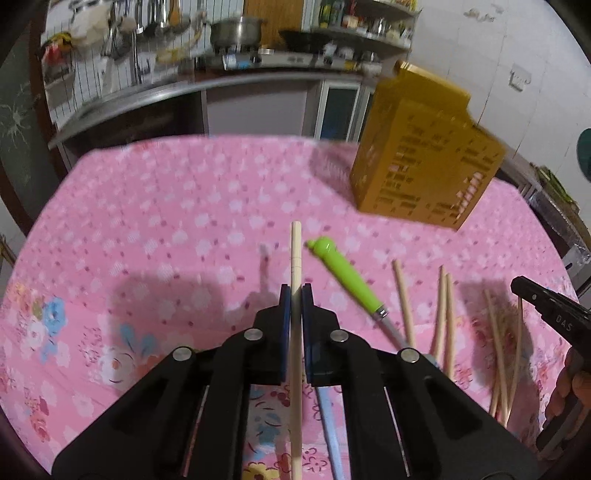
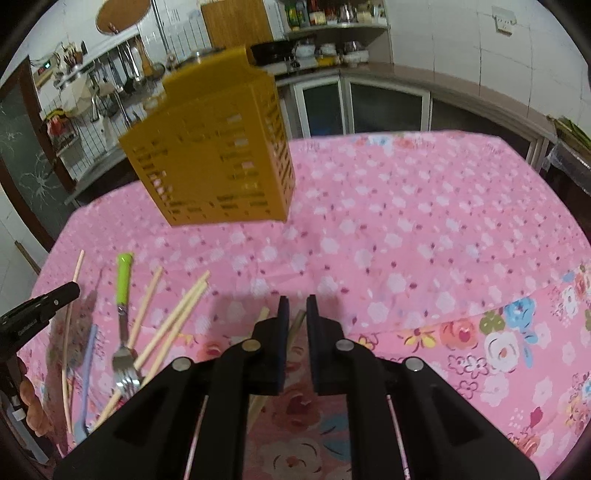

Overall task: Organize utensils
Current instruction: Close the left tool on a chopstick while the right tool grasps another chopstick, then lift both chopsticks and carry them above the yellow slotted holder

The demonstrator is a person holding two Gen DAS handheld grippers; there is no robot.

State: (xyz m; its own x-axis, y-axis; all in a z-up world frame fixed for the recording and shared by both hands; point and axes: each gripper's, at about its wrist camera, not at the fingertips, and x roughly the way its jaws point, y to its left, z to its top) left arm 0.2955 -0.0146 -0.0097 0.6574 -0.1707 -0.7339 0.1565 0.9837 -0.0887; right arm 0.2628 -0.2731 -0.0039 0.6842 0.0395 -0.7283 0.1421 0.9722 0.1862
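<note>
My left gripper (image 1: 295, 291) is shut on a wooden chopstick (image 1: 296, 251), held above the pink floral tablecloth (image 1: 166, 221). A yellow slotted utensil holder (image 1: 424, 155) stands at the far right; in the right wrist view it (image 2: 214, 147) is at the far left. A green-handled fork (image 1: 343, 273) and several loose chopsticks (image 1: 443, 314) lie to the right of the left gripper. In the right wrist view the fork (image 2: 123, 295), the chopsticks (image 2: 177, 317) and a pale blue utensil (image 2: 86, 369) lie at the left. My right gripper (image 2: 296, 306) is slightly open and empty, above two chopsticks (image 2: 295, 325).
A kitchen counter (image 1: 184, 88) with a pot (image 1: 236, 31) and shelves runs behind the table. The right gripper's tip (image 1: 546, 302) shows at the right edge of the left wrist view; the left gripper's tip (image 2: 40, 302) shows at the left edge of the right wrist view.
</note>
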